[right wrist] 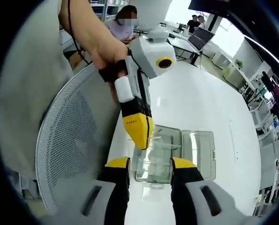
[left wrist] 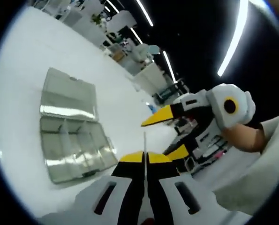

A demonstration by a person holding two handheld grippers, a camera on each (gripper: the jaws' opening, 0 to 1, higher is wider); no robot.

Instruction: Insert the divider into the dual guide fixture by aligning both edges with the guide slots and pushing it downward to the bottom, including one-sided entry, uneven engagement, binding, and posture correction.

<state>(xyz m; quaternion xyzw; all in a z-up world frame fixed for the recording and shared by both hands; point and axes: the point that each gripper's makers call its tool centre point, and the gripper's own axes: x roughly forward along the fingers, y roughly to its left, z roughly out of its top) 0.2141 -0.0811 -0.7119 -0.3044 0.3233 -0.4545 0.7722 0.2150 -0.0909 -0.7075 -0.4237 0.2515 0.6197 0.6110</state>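
A thin clear divider (left wrist: 145, 143), seen edge-on, stands up from my left gripper (left wrist: 145, 157), which is shut on it. On the white table to the left lies the clear guide box (left wrist: 59, 154), its lid (left wrist: 69, 93) open; it has several compartments. My right gripper (left wrist: 160, 138) comes in from the right, jaws apart, just right of the divider's edge. In the right gripper view my right gripper (right wrist: 151, 164) is open above the box (right wrist: 198, 147), and the left gripper (right wrist: 140, 133) hangs down from the upper left. The divider there is hard to tell from the box.
The white table (right wrist: 200, 103) stretches away. A mesh chair back (right wrist: 69, 140) stands at its left edge. People sit at desks with a laptop (right wrist: 202, 37) at the far end. Shelves and equipment (left wrist: 144, 70) line the room's far side.
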